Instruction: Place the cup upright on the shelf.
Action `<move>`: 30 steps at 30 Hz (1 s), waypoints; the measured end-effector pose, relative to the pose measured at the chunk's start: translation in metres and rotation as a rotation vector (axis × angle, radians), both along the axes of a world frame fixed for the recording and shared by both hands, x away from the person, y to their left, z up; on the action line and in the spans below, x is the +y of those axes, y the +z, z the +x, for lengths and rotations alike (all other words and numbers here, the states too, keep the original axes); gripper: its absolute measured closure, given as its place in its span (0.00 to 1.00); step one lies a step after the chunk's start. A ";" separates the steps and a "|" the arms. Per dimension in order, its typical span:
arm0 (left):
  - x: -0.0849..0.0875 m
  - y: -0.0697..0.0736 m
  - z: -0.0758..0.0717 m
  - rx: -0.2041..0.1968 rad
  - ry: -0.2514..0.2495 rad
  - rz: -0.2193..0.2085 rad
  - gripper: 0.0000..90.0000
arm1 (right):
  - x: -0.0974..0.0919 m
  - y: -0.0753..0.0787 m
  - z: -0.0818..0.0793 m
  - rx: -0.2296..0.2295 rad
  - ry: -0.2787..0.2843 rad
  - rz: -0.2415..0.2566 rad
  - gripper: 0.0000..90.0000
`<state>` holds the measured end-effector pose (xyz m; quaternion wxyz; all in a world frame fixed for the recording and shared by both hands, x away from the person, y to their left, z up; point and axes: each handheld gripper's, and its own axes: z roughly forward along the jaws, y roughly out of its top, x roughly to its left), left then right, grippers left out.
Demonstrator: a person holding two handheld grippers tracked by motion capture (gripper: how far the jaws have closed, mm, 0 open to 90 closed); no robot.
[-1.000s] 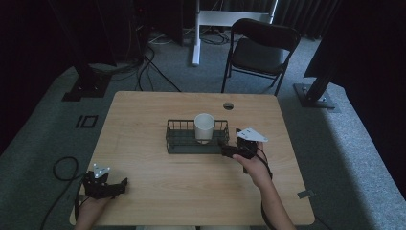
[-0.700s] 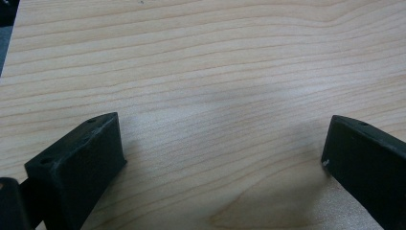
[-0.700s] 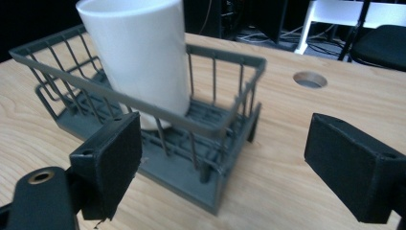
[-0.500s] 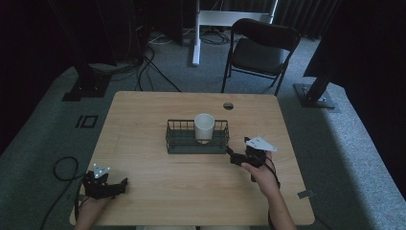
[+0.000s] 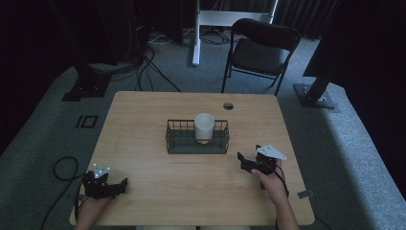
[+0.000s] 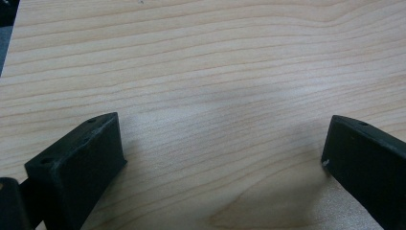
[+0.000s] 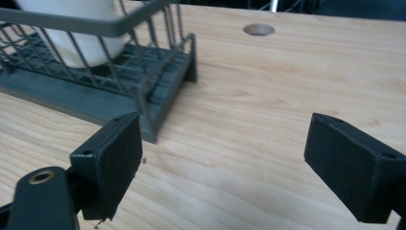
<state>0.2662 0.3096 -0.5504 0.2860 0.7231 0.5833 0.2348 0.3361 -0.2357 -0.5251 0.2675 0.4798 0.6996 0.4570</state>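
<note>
On a wooden table (image 5: 143, 120), the left gripper (image 5: 117, 186) rests near the front left corner, jaws spread wide over bare wood. At the centre, a white cup (image 5: 204, 127) stands upright inside a dark wire basket (image 5: 178, 139). The right gripper (image 5: 243, 159) sits just right of the basket, jaws apart and empty.

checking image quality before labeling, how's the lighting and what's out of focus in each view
High view: dim and underexposed, dark surroundings, white cup clear. Left gripper view: wood grain sharp, soft shadows beside the open tongs. Right gripper view: wire basket and cup soft, near tongs fairly sharp.
</note>
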 end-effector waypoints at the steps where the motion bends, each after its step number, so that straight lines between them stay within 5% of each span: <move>1: 0.000 0.000 0.000 0.000 0.000 0.000 0.01 | -0.002 -0.001 -0.001 0.003 -0.007 0.000 0.14; 19: 0.000 0.000 0.000 0.000 0.000 0.000 0.01 | -0.031 -0.013 -0.010 0.073 -0.128 -0.040 0.14; 30: 0.000 0.000 0.000 0.000 0.000 0.000 0.01 | -0.045 -0.020 -0.014 0.159 -0.232 -0.072 0.14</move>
